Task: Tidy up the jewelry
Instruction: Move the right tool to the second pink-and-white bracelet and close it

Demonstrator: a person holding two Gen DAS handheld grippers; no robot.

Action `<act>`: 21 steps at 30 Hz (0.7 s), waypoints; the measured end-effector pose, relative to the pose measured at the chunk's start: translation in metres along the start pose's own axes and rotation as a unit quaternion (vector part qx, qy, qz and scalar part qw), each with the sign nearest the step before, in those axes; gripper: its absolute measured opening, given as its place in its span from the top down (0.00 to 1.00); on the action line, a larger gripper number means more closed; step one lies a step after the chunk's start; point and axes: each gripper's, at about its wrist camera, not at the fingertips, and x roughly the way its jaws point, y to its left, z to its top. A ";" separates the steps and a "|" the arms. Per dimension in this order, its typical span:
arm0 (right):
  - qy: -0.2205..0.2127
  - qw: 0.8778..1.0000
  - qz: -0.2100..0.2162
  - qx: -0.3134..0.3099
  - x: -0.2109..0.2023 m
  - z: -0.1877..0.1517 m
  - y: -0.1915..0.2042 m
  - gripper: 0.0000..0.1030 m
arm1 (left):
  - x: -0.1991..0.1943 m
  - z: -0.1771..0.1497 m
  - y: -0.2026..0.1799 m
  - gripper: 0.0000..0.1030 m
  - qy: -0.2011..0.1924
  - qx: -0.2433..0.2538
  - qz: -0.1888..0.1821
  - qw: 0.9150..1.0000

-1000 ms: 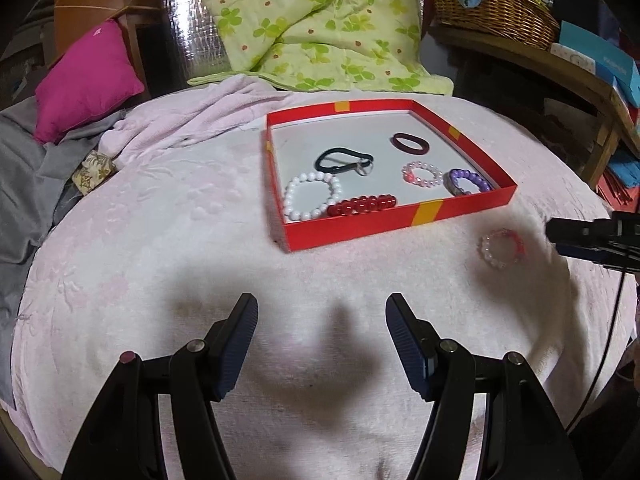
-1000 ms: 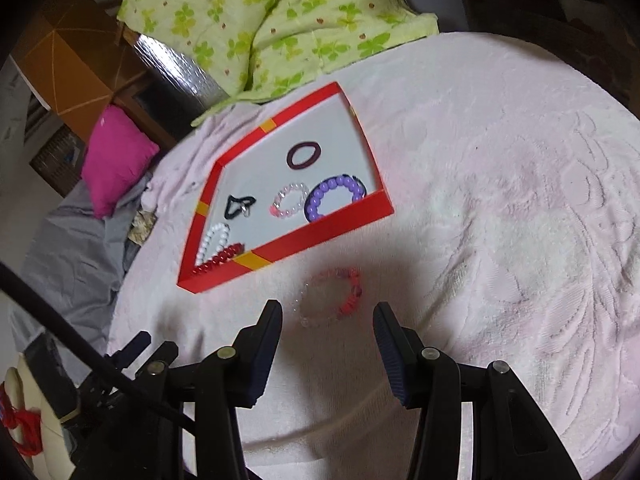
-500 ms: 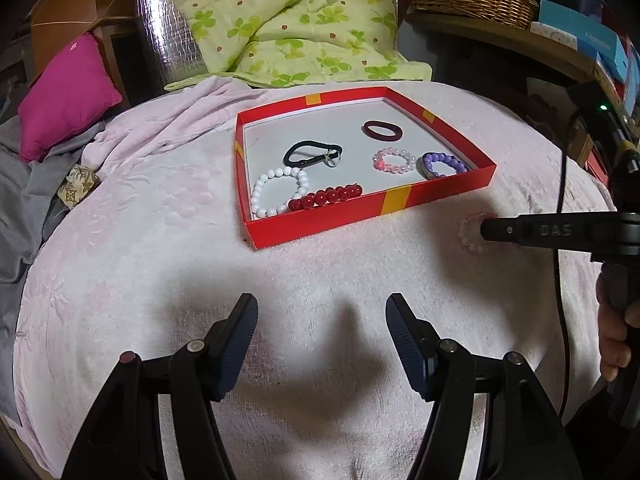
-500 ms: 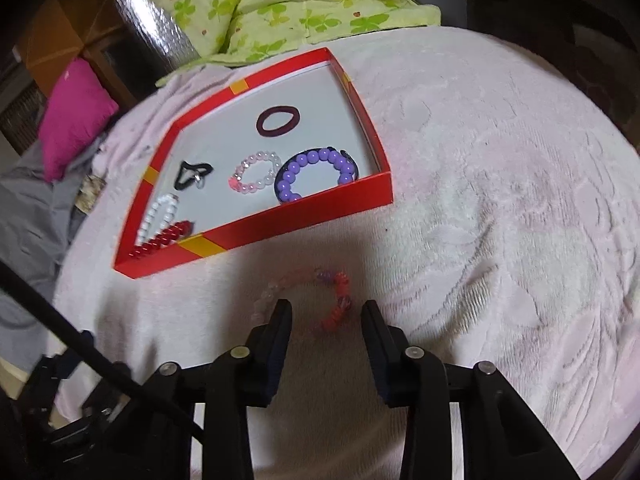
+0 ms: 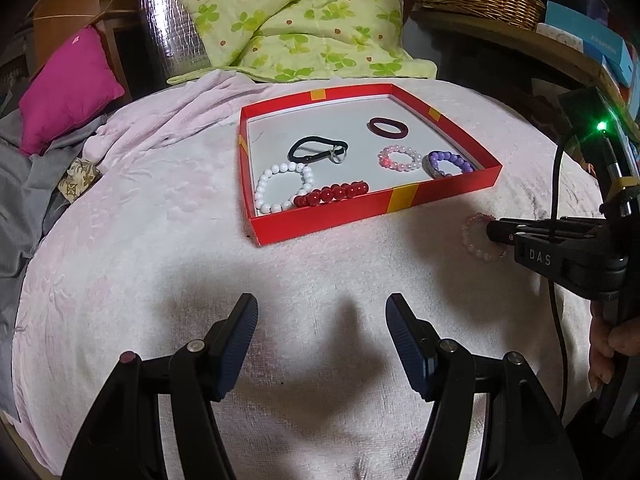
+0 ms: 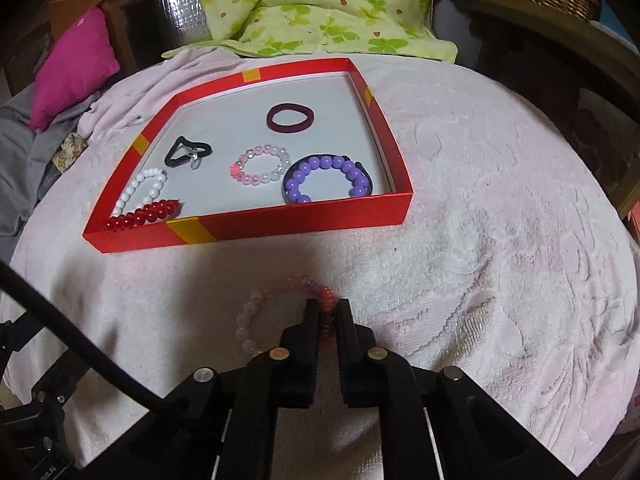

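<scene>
My right claw (image 6: pixel 329 316) is clenched on the red side of the pink bracelet (image 6: pixel 256 312), which lies on the blanket (image 6: pixel 480 280) just before the red tray (image 6: pixel 280 220). I lift straight, clear the near wall, then release inside. My left claw (image 5: pixel 320 344) hangs released.

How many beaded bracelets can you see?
5. Four lie in the red tray: white and red at its near left, pink in the middle, purple at its near right. One pale pink bracelet lies outside on the blanket, pinched by the right gripper.
</scene>
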 end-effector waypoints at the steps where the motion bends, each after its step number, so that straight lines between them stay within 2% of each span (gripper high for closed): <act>1: -0.001 1.000 -0.001 -0.002 0.000 0.000 0.001 0.92 | 0.000 0.000 0.000 0.35 0.001 0.001 0.000 1.000; 13: -0.005 1.000 0.011 0.003 -0.003 -0.002 0.000 0.92 | 0.003 0.000 -0.001 0.35 0.005 0.001 0.001 1.000; 21: -0.003 0.999 0.037 0.024 -0.006 -0.002 -0.010 0.92 | 0.003 0.000 -0.003 0.35 0.006 0.002 0.001 1.000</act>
